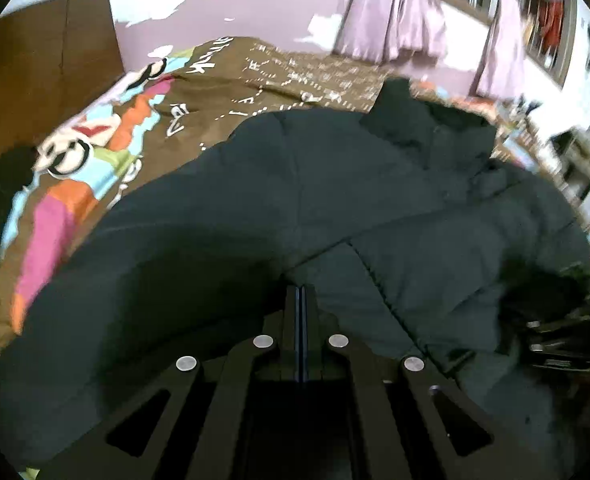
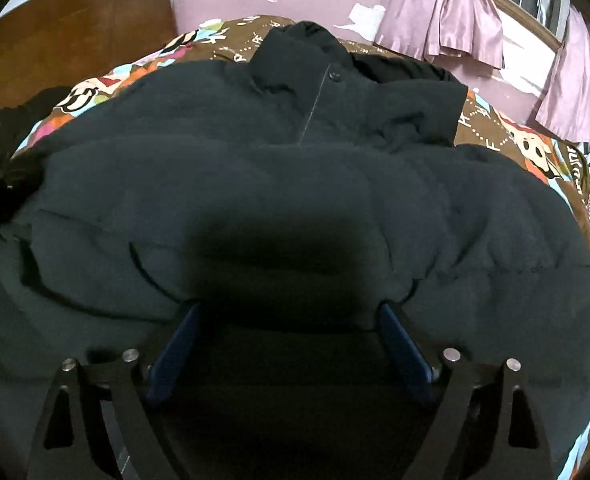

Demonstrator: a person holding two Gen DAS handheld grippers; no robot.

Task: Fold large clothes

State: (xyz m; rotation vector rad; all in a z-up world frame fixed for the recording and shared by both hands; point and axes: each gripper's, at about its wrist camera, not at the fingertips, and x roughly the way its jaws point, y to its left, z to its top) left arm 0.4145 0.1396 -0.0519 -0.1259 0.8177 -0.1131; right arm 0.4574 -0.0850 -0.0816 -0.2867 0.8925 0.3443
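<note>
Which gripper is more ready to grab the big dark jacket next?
Probably the right gripper: its fingers are spread wide against the jacket. The left gripper is pinched together; whether it grips fabric is unclear.

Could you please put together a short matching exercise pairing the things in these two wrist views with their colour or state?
Things:
1. left tongs
2. right tongs
3. puffer jacket
4. curtains

Descriptions:
A. lilac and shiny, hanging by the window
B. fingers spread wide apart
C. dark, spread over the patterned bedspread
D. fingers pressed together

Pairs: 1-D, 2-B, 3-C, 4-A
</note>
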